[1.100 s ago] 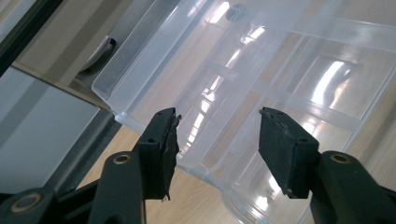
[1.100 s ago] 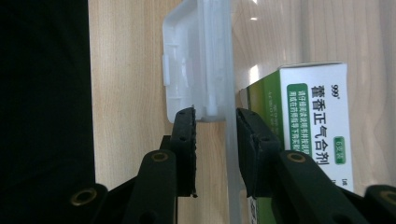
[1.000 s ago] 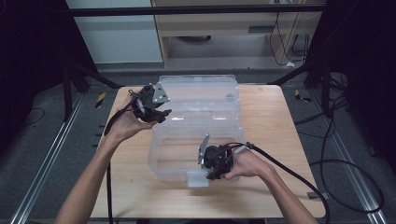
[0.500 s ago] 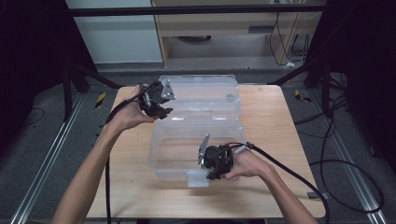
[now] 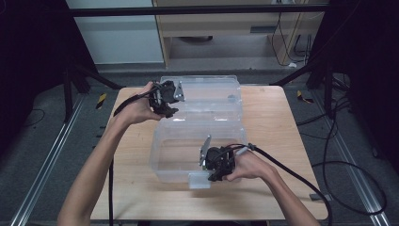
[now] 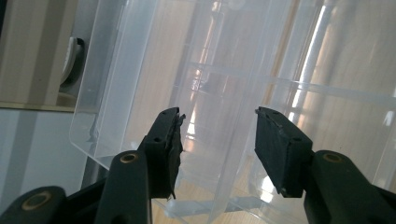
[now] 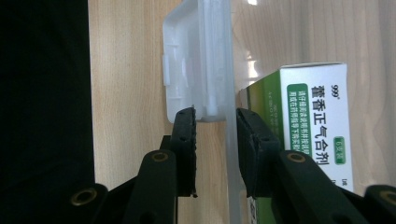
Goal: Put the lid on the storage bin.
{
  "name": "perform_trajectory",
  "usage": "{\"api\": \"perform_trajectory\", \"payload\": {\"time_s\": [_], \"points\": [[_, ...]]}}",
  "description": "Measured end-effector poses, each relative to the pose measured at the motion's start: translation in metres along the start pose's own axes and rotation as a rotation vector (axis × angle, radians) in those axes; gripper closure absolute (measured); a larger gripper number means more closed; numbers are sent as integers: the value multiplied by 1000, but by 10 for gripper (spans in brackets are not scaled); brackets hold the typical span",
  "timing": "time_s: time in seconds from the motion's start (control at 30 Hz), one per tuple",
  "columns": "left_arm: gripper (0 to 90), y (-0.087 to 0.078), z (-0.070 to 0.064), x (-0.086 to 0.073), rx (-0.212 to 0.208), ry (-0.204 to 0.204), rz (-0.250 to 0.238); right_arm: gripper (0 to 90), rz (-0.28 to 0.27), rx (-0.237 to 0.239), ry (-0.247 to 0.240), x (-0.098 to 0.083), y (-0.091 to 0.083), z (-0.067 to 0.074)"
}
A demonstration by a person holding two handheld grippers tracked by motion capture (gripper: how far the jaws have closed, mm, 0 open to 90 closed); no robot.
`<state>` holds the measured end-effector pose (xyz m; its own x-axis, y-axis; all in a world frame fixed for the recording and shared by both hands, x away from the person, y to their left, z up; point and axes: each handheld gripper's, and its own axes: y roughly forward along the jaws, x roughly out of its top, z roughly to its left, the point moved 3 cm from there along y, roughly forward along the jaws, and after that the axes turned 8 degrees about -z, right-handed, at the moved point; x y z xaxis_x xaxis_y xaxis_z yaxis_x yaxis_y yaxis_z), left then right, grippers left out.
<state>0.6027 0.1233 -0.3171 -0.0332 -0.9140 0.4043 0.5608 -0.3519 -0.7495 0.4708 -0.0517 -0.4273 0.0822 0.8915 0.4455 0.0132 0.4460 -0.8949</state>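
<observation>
Right tongs [image 5: 210, 175] pinch the box [image 5: 197, 141] front wall to steady it, while left tongs [image 5: 170, 101], just narrowing (nothing gripped), approach the lid [image 5: 207, 89].

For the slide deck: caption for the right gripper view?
Right gripper jaws straddle clear box front wall beside its latch; green-and-white carton inside.

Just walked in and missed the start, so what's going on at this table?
A person works on a clear plastic box on a wooden table, a gripper in each hand. The right gripper straddles the box's near wall beside its latch; whether the pads press on it is unclear. A green and white carton sits inside the box. The left gripper is at the open lid at the far side; its jaws have just been closing, with the lid's edge between them but not yet clamped.
</observation>
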Motion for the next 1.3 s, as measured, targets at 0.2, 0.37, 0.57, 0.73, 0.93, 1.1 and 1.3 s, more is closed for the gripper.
{"api": "perform_trajectory", "payload": {"time_s": [0.2, 0.37, 0.57, 0.73, 0.93, 1.1, 1.3], "points": [[537, 5, -3, 4, -9, 31, 7, 696, 1, -4, 3, 0, 0, 0], [561, 10, -6, 6, -17, 53, 26, 695, 2, -4, 2, 0, 0, 0], [592, 14, -8, 9, -13, 91, 54, 696, 0, -4, 0, 0, 0, 0], [612, 17, -10, 12, -15, 113, 59, 695, 0, -4, -1, 0, 0, 0], [644, 20, -12, 15, -25, 129, 68, 696, -2, -8, -2, 0, 0, 0], [674, 21, -12, 15, -35, 133, 74, 696, -3, -9, -2, 0, 0, 0], [722, 22, -13, 15, -45, 149, 86, 696, -3, -9, -3, 0, 0, 1]]}}
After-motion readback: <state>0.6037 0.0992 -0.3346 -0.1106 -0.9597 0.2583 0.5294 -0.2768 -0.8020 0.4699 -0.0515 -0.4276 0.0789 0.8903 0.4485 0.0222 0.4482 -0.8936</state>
